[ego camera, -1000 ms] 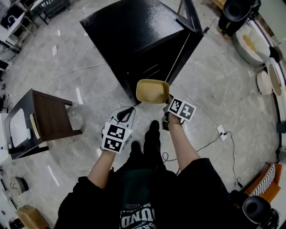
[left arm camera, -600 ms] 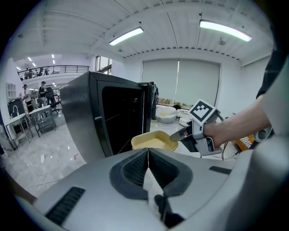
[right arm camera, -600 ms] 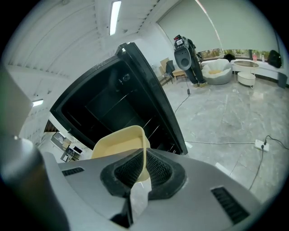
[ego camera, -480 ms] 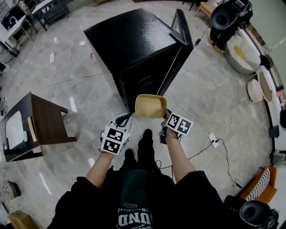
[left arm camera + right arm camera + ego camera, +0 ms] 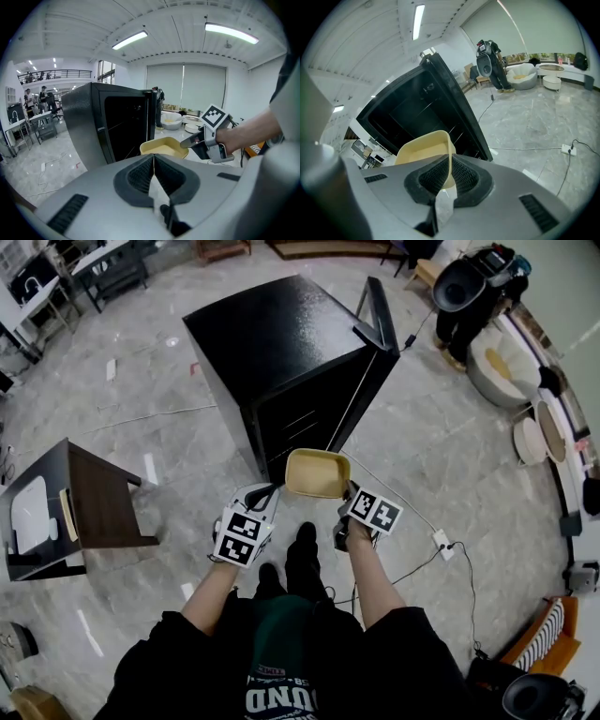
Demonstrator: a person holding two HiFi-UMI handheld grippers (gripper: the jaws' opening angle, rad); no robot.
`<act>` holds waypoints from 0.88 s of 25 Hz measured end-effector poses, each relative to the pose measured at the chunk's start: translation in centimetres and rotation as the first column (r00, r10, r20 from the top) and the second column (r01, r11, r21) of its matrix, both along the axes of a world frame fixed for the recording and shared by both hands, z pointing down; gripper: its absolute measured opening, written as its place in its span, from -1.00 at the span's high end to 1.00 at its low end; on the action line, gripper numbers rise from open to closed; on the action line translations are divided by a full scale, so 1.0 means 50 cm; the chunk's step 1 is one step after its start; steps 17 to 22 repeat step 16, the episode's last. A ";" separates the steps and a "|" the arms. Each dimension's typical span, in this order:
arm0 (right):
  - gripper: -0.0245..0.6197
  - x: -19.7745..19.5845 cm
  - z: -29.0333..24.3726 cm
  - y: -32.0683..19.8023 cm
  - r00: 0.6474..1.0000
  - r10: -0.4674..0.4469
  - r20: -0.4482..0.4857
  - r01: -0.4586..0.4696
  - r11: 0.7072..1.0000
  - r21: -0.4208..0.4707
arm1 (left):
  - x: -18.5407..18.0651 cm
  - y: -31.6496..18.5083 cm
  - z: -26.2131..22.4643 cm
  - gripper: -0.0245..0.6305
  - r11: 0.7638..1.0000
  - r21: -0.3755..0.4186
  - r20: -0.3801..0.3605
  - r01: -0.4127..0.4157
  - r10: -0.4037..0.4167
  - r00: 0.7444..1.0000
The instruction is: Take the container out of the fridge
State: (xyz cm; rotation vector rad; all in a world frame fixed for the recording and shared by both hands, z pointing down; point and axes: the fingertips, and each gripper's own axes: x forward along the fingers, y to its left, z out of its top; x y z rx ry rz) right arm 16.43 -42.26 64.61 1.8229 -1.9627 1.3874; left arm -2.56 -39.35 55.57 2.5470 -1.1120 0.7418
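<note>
Fridge [image 5: 281, 338]: black casing, glossy, faintly speckled. Container [image 5: 317, 472]: pale yellow, plastic by the look – smooth, matt. Floor [image 5: 450, 446]: grey marbled stone tile, polished, reflective. Side table [image 5: 98, 495]: dark brown wood, matt. Left gripper [image 5: 154, 157] and right gripper [image 5: 450, 161]: grey matt plastic shells — black ribbed pads [image 5: 140, 176]
</note>
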 end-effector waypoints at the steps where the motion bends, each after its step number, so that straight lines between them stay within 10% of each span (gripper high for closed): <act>1: 0.79 0.001 0.001 0.000 1.000 0.000 -0.002 0.000 1.000 0.000 | 0.001 0.000 -0.001 0.88 1.000 0.001 -0.003 0.000 0.000 1.000; 22: 0.79 -0.003 0.002 -0.027 1.000 -0.015 -0.012 0.015 1.000 -0.015 | -0.001 -0.023 0.007 0.88 1.000 -0.003 -0.017 0.013 -0.013 1.000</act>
